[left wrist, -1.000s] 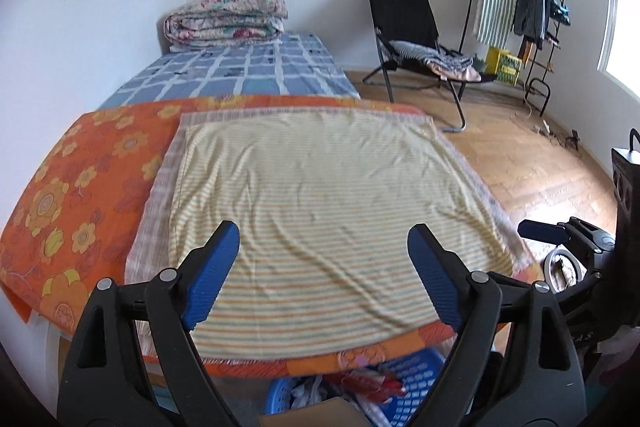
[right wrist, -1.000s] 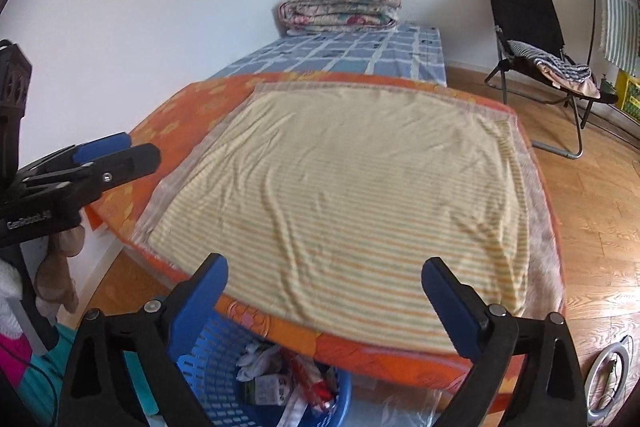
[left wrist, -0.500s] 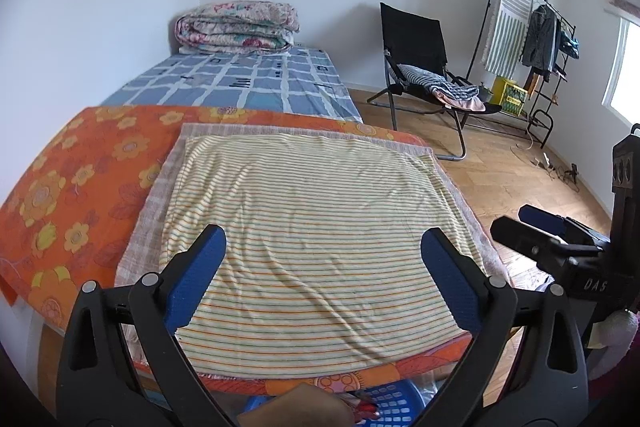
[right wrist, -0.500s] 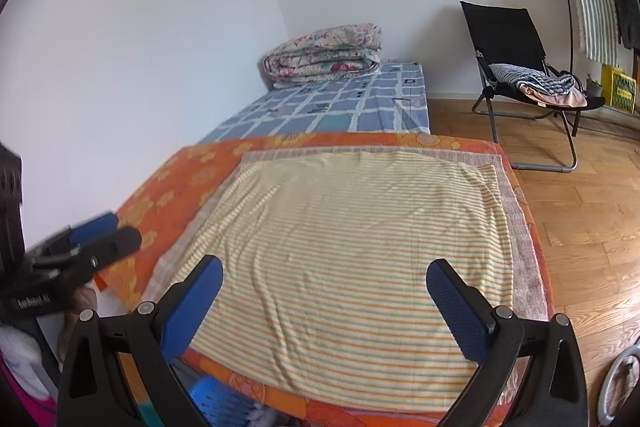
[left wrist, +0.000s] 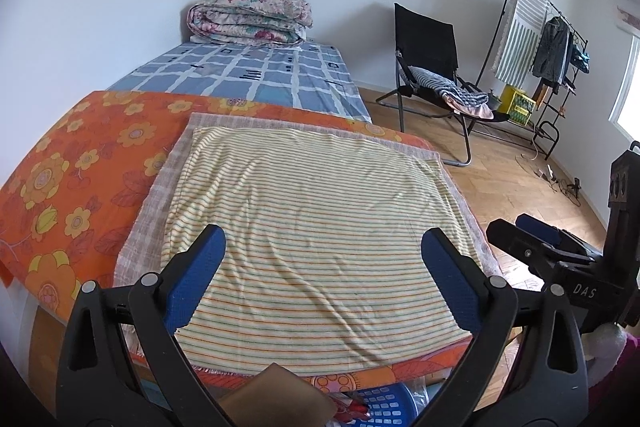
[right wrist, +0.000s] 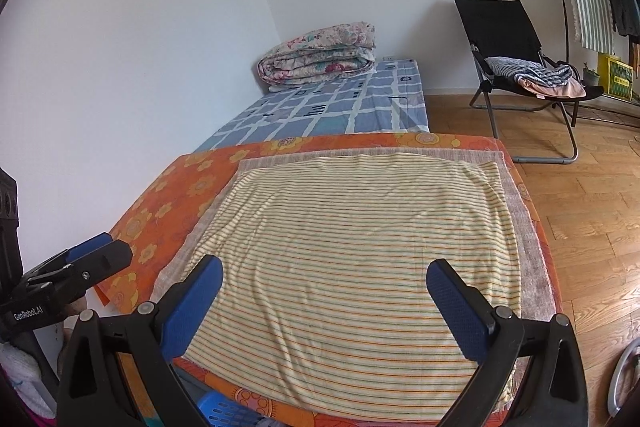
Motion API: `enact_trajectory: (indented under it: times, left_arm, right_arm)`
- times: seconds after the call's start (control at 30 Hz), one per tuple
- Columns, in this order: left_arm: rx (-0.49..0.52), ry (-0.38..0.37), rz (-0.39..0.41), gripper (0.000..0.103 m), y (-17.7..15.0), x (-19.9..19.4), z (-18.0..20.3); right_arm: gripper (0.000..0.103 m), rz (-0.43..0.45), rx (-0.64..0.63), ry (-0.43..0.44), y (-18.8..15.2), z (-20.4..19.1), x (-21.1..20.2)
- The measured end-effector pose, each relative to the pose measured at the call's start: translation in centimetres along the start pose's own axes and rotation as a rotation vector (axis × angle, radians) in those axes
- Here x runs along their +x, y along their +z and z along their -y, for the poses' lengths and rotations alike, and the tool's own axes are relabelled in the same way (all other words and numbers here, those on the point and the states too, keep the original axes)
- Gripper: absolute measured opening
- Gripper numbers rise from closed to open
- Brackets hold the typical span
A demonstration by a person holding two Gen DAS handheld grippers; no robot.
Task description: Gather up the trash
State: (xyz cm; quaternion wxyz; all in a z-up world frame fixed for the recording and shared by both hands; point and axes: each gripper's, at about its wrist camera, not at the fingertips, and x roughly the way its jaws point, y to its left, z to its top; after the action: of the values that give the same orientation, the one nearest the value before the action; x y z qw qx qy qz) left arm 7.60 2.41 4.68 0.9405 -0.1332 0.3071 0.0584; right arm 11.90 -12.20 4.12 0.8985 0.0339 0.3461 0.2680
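Jaws of the left gripper [left wrist: 320, 281] and right gripper [right wrist: 324, 301] stand spread and empty, both angled down over the striped cloth [left wrist: 316, 239]. No trash lies on the cloth; collected trash sits in the blue basket [left wrist: 380, 405] below the bed's near edge. Scan bed and floor before committing; keep the jaws wide during approach.

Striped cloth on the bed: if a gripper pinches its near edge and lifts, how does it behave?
The striped cloth looks thin and already wrinkles, so it would likely drape limp, not hold shape. It lies loose over the orange floral cover, so a push would probably bunch or slide it. It seems light for its spread.
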Motion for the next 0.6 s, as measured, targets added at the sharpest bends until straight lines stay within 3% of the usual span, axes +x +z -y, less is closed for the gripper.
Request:
enact_trajectory:
  times: [0.6]
  left_arm:
    - [-0.005, 0.006, -0.003, 0.101, -0.23, 0.22, -0.29]
  right_arm:
    - [0.103, 0.005, -0.022, -0.012, -0.45, 0.18, -0.33]
